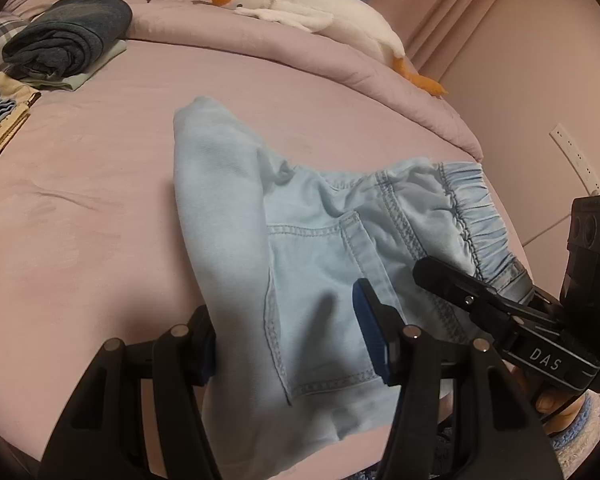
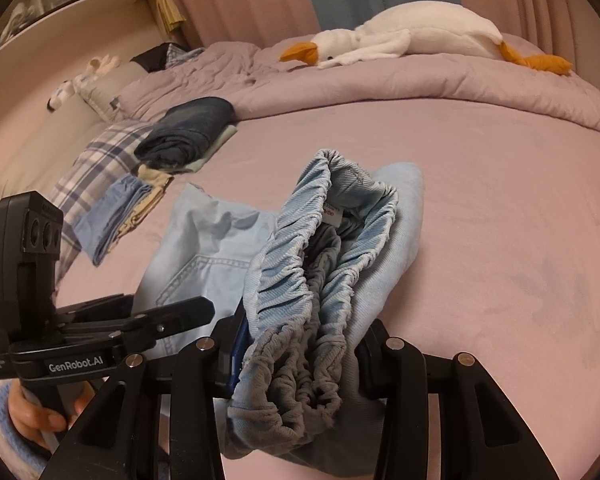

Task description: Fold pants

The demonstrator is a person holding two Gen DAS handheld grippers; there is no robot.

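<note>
The pants (image 1: 320, 248) lie partly folded on the bed (image 1: 100, 208); the right gripper (image 2: 300, 356) is clamped on the waistband (image 2: 300, 280), the left gripper (image 1: 288, 344) has its fingers apart, so I judge the last fold is left.

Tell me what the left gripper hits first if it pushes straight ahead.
Probably the light blue pants: the left gripper is open, already straddling the fabric, so it likely meets that first. Depth is unclear.

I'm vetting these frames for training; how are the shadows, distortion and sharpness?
Left wrist view: strong fisheye bend, a dark shadow on the bed beside the pants, stitching sharp. Right wrist view: same bend, waistband crisp, its near end shaded grey, shelf corner dim.
</note>
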